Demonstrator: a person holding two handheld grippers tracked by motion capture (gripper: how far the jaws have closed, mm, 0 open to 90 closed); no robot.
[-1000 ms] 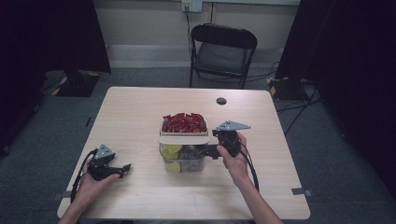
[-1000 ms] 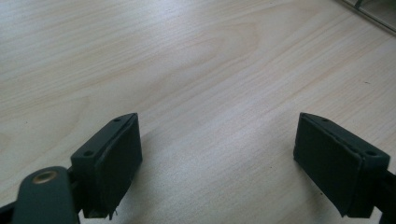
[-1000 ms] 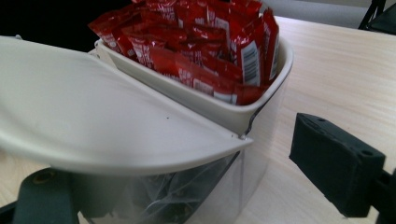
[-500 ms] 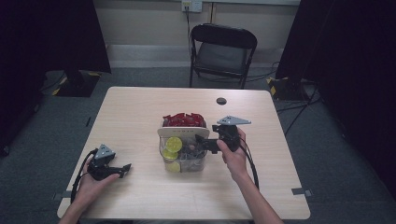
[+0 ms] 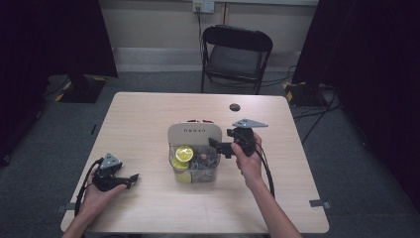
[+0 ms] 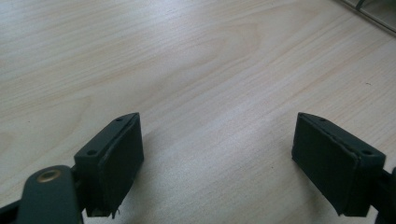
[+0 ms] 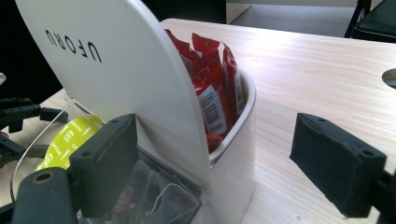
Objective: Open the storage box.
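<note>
High view: a white container [image 5: 194, 148] stands near the middle of the wooden table [image 5: 148, 114], with its white lid [image 5: 194, 133] tipped up on edge, the inner face toward the person and bearing small dark lettering too fine to read from here. Below the lid, the clear front compartment [image 5: 195, 171] holds a yellow-green round piece [image 5: 184, 153] and some darker small packets. The right gripper [image 5: 221, 147] sits just to the container's right, held level and pointing at the lid's edge. In the right gripper view the lid [image 7: 121, 70] rises between the two black pads; the writing on it reads "UFORU", seen upside down. The jaws are spread wide, one pad on the near side of the lid by the clear compartment, the other well off over bare table, and neither presses on it. Behind the lid, red sachets [image 7: 210, 84] stand packed in the rear compartment; one shows a white panel with a barcode [image 7: 208, 109]. The yellow-green piece [image 7: 70, 137] carries print too blurred to read. The left gripper [image 5: 130, 179] rests low near the table's front left corner, well apart from the container; in the left gripper view its jaws have just been closing slightly but stand wide apart over bare wood, with nothing between them.
</note>
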